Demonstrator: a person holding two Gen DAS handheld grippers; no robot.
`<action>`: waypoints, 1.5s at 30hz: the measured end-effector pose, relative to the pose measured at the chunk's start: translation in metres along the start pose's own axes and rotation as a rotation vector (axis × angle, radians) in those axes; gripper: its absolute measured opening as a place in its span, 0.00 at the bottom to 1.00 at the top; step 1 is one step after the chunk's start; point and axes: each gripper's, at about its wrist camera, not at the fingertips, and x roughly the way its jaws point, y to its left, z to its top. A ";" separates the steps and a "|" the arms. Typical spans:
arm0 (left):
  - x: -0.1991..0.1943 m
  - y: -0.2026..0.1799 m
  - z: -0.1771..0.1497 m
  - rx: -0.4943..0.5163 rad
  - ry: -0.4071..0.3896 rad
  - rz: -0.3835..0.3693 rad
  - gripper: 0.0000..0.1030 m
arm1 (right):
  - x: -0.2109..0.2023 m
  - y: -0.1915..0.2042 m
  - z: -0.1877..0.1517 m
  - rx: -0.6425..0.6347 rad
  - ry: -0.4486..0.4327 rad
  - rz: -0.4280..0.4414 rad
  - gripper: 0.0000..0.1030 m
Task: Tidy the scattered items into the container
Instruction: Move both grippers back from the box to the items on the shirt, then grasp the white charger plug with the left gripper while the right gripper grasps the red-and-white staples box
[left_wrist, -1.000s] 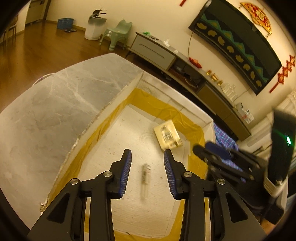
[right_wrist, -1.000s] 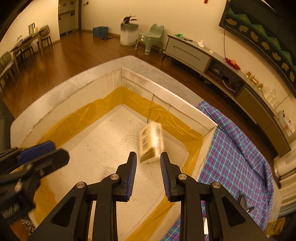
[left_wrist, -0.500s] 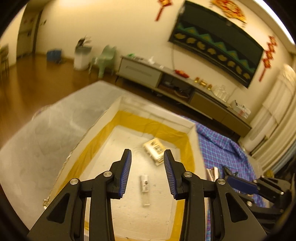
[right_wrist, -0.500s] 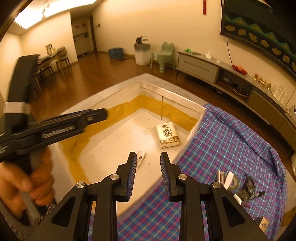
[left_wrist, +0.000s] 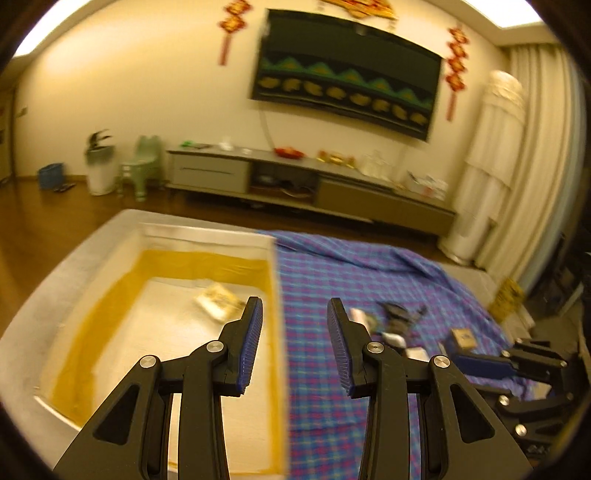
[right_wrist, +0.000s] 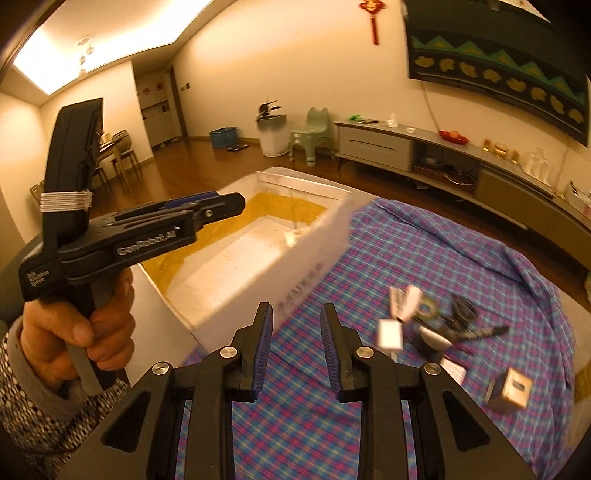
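Observation:
The white foam box (left_wrist: 275, 280) with yellow tape lining sits left of a blue plaid cloth (left_wrist: 369, 269); it also shows in the right wrist view (right_wrist: 325, 236). A tissue pack (left_wrist: 218, 301) lies inside it. Scattered items lie on the cloth: a white packet (right_wrist: 390, 334), scissors (right_wrist: 461, 314) and a small wooden block (right_wrist: 511, 387). My left gripper (left_wrist: 294, 345) is open and empty above the box's right wall. My right gripper (right_wrist: 296, 347) is open and empty above the cloth, left of the items.
The plaid cloth (right_wrist: 461, 258) covers the right part of the grey table (left_wrist: 48, 295). A TV cabinet (left_wrist: 314, 184) stands along the far wall, with a white bin (right_wrist: 273, 134) and a green stool (right_wrist: 314, 136) on the wooden floor.
Both grippers have pulled back and swung right, away from the box interior toward the cloth. The tissue pack and a small tube were left inside the box.

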 end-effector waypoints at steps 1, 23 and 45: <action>0.003 -0.007 -0.002 0.011 0.014 -0.016 0.37 | -0.003 -0.007 -0.006 0.017 0.001 -0.008 0.28; 0.144 -0.096 -0.054 0.056 0.334 0.021 0.51 | 0.022 -0.133 -0.097 0.314 0.160 -0.166 0.46; 0.209 -0.110 -0.075 0.171 0.400 0.141 0.45 | 0.098 -0.153 -0.088 0.257 0.254 -0.269 0.39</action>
